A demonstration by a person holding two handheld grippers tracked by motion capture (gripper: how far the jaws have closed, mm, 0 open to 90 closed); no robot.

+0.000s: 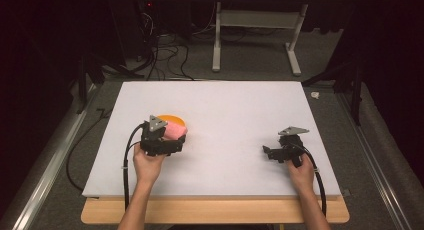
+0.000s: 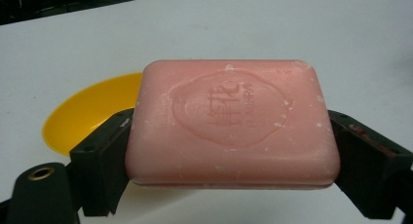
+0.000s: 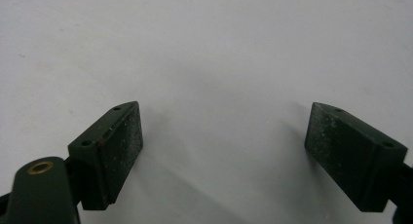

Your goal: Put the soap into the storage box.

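- The soap (image 2: 233, 124), a pink bar with a stamped oval mark on its top face, is clamped by its two short ends between the jaws of the left gripper (image 2: 233, 151); it lies flat and level in the grasp.
- From above, the soap (image 1: 175, 131) sits in the left half of the desk, nearer the front edge than the back, and pokes out to the right of the left gripper (image 1: 167, 140).
- Just behind the soap is a yellow bowl (image 2: 92, 112); in the left gripper view the bar overlaps the bowl's near right rim, and I cannot tell whether the two touch.
- In the high view the bowl (image 1: 167, 118) is partly hidden by the gripper's grey plate and the soap.
- The left hand (image 1: 147, 165) holds that gripper from the front edge side, its cable looping down to the left.
- The right gripper (image 1: 274, 152) rests well apart in the right half of the desk, held by the right hand (image 1: 302, 172).
- Its jaws stand wide apart with nothing between them but bare white desk (image 3: 219, 63).
- The white desk (image 1: 225, 100) is bare between the two grippers.
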